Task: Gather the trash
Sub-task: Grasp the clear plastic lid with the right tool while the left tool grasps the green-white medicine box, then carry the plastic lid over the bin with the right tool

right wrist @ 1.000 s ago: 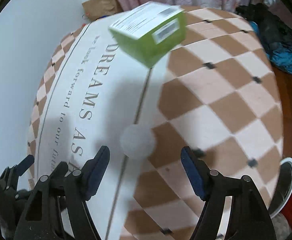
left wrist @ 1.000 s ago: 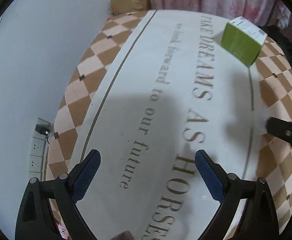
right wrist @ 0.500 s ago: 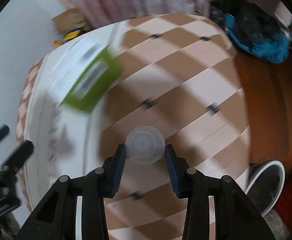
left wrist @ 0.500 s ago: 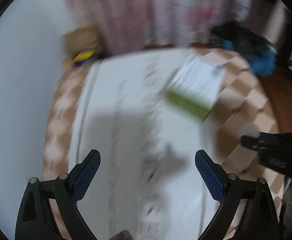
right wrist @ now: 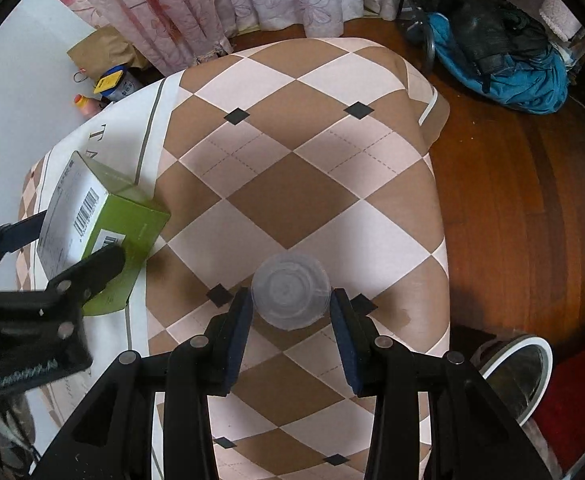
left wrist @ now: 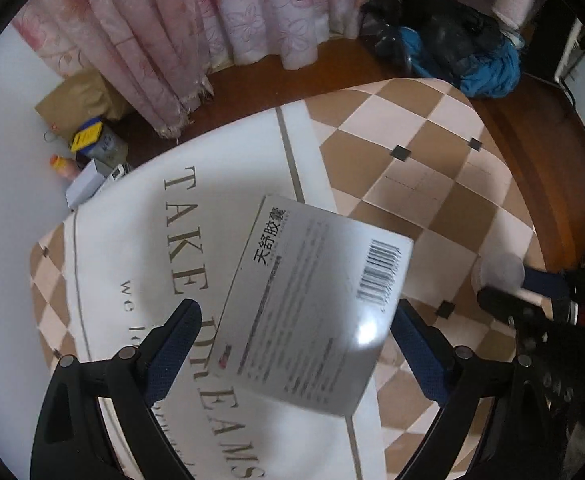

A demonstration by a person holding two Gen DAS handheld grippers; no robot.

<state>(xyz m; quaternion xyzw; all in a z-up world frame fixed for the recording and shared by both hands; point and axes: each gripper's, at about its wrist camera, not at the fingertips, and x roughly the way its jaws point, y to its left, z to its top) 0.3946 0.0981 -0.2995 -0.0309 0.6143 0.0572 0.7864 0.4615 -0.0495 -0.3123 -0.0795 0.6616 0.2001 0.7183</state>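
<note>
Green box (right wrist: pixel 104 240) sits between left tool (left wrist: pixel 296 344) fingers, unobstructed.

The box (left wrist: pixel 312 304) is green on its sides, with a white top face that carries black print and a barcode. It lies flat on the white part of the tabletop (right wrist: pixel 292 184), between the fingers of the left claw (left wrist: pixel 292 344). The small clear plastic cup (right wrist: pixel 291 296) is round and is pinched in the right claw (right wrist: pixel 291 320), above the checkered cloth.
</note>
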